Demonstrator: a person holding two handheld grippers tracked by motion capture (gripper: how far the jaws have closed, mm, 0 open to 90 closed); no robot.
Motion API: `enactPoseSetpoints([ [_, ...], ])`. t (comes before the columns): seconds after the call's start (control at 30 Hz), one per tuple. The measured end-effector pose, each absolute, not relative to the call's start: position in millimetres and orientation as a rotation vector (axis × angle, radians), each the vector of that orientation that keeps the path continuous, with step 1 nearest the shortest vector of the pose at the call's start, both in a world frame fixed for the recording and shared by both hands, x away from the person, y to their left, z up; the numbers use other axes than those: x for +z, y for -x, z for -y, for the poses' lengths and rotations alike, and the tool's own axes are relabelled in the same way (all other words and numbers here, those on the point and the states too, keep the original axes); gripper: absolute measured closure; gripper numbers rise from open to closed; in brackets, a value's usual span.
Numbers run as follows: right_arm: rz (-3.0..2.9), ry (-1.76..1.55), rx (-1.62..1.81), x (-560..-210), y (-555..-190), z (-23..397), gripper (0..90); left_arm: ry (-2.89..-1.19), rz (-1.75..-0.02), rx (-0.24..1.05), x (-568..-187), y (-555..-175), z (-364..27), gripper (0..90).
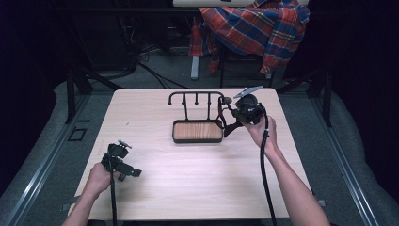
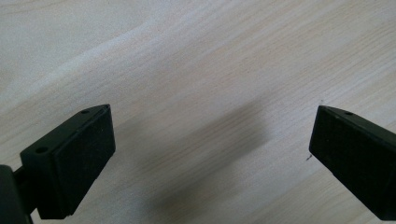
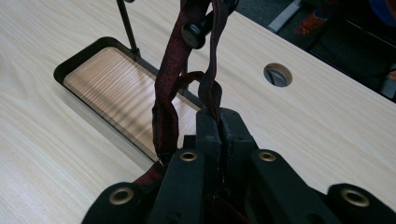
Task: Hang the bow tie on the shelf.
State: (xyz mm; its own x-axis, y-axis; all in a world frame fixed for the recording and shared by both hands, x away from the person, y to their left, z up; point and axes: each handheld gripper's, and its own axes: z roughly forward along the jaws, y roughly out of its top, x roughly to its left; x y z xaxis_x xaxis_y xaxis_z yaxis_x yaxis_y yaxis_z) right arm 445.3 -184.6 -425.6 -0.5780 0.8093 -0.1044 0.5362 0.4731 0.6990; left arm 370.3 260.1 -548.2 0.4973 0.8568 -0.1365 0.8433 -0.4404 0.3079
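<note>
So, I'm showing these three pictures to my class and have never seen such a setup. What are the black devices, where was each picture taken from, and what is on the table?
A person sits at a wooden table and holds a hand-operated clamp in each hand. The wide picture comes from a fixed camera above the table. The other two come from small cameras riding on each clamp, looking along its two black jaws.

On the table stands a black metal hook rack with a wooden tray base.

The right tool is shut on a dark red strap that hangs over a knob on the rack.

The left tool is open, holds nothing and points at bare tabletop.

A plaid cloth lies over a chair behind.
</note>
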Motion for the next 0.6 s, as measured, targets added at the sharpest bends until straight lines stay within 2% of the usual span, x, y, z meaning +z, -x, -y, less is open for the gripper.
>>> enactPoseSetpoints([
  [0.6,-2.299,-1.155,0.861,-435.9,-451.4,187.7,87.1,-2.413,-1.424,0.058,-548.5,-370.4,-259.3,0.4],
])
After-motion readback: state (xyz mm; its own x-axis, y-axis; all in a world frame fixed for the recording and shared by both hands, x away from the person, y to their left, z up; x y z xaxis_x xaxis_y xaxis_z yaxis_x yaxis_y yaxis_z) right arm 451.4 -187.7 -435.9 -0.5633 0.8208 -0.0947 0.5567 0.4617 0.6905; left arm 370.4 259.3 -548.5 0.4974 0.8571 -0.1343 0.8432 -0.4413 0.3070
